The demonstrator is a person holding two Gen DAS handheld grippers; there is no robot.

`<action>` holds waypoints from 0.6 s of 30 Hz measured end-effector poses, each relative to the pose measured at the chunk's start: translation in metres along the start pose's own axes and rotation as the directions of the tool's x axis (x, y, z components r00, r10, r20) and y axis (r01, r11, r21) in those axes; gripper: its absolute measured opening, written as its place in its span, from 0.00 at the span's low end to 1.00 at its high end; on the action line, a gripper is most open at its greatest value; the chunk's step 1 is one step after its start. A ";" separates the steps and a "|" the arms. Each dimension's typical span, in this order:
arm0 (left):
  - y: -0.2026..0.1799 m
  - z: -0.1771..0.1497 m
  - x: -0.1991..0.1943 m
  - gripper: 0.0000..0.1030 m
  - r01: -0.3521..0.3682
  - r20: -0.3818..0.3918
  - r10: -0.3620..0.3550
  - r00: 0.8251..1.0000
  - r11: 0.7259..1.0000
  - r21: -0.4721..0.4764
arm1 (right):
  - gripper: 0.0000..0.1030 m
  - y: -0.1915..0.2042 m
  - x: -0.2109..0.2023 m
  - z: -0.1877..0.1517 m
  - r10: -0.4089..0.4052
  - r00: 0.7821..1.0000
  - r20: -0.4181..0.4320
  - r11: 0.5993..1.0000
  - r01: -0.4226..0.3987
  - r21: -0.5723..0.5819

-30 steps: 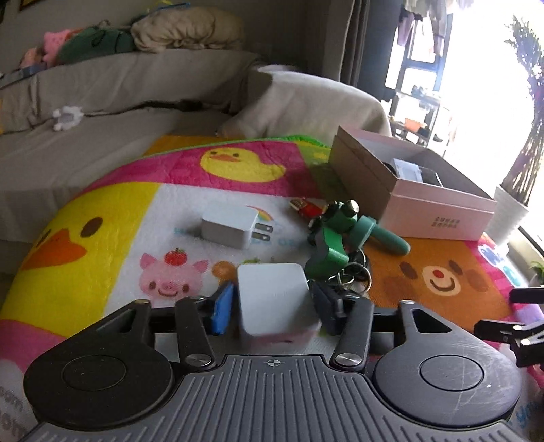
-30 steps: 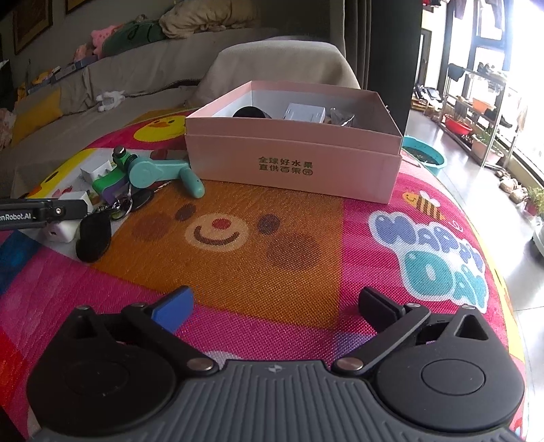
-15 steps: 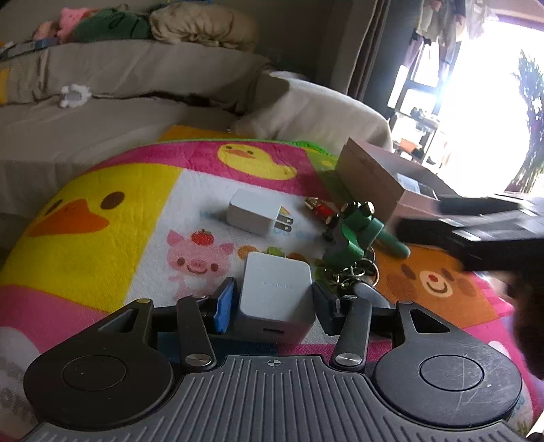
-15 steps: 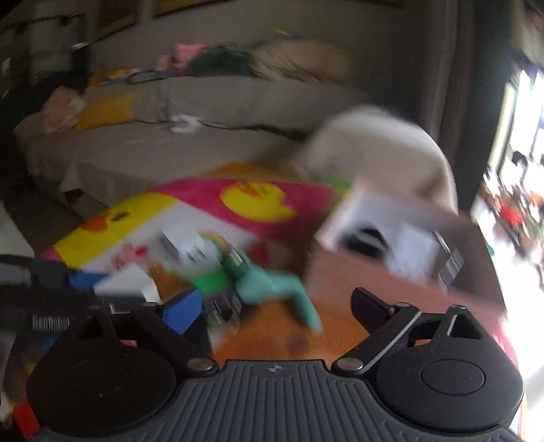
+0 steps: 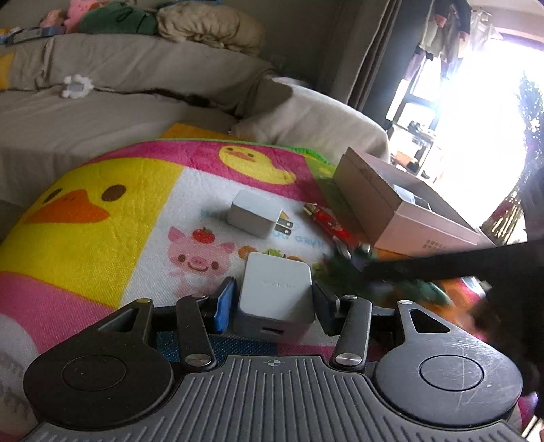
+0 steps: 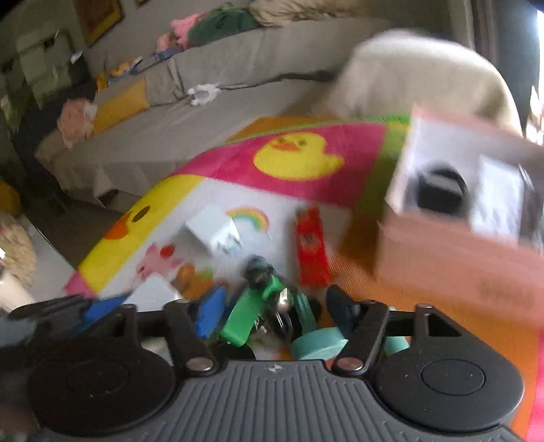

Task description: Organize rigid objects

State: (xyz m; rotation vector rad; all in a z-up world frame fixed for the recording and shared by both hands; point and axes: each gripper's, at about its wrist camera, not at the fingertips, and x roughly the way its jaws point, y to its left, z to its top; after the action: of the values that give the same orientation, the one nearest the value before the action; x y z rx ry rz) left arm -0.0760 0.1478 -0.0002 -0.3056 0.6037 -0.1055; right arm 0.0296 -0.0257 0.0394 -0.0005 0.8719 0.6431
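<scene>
Now the right gripper (image 6: 272,304) has swung over from the bear patch and sits open around the green key bunch (image 6: 261,306) on the mat (image 5: 102,217). Left gripper (image 5: 272,302) stands around the white charger (image 5: 275,292); squeezing or not, I cannot tell. Close slowly, then carry to the pink box (image 5: 418,221).

Home living room, grey sofa (image 5: 112,112) with plush toys (image 5: 112,20); cartoon duck play mat (image 5: 102,217); curtained window (image 5: 374,51)
</scene>
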 end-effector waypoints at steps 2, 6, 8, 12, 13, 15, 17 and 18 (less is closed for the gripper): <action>-0.002 0.000 0.000 0.52 -0.009 -0.001 0.009 1.000 1.000 0.011 | 0.74 -0.021 -0.015 -0.016 0.030 0.999 -0.011 0.997 -0.029 0.071; -0.011 0.000 0.002 0.52 -0.043 -0.007 0.044 0.999 0.997 0.057 | 0.74 -0.035 -0.044 -0.047 -0.093 0.995 0.022 0.995 0.092 0.048; -0.015 0.000 0.003 0.51 -0.059 -0.010 0.060 0.998 0.995 0.080 | 0.76 -0.034 -0.054 -0.060 -0.191 0.981 0.032 0.981 0.191 -0.015; -0.020 -0.001 0.004 0.51 -0.077 -0.018 0.079 0.997 0.991 0.108 | 0.82 -0.024 -0.068 -0.079 -0.389 0.917 0.088 0.909 0.398 -0.123; -0.021 -0.001 0.005 0.51 -0.082 -0.021 0.085 0.996 0.990 0.117 | 0.82 -0.022 -0.071 -0.082 -0.424 0.900 0.107 0.889 0.435 -0.140; -0.024 -0.002 0.005 0.51 -0.095 -0.022 0.099 0.995 0.986 0.135 | 0.82 -0.017 -0.079 -0.080 -0.428 0.892 0.143 0.883 0.446 -0.142; -0.027 -0.002 0.005 0.50 -0.108 -0.024 0.113 0.993 0.982 0.157 | 0.82 -0.012 -0.083 -0.068 -0.346 0.927 0.146 0.925 0.363 -0.111; -0.029 -0.003 0.006 0.50 -0.116 -0.025 0.121 0.992 0.979 0.169 | 0.82 -0.009 -0.084 -0.060 -0.297 0.944 0.143 0.945 0.312 -0.097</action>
State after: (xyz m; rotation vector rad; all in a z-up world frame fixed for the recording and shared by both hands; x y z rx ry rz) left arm -0.0732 0.1189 0.0035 -0.1043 0.6421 -0.0465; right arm -0.0480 -0.0930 0.0575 -0.1973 0.6909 0.3971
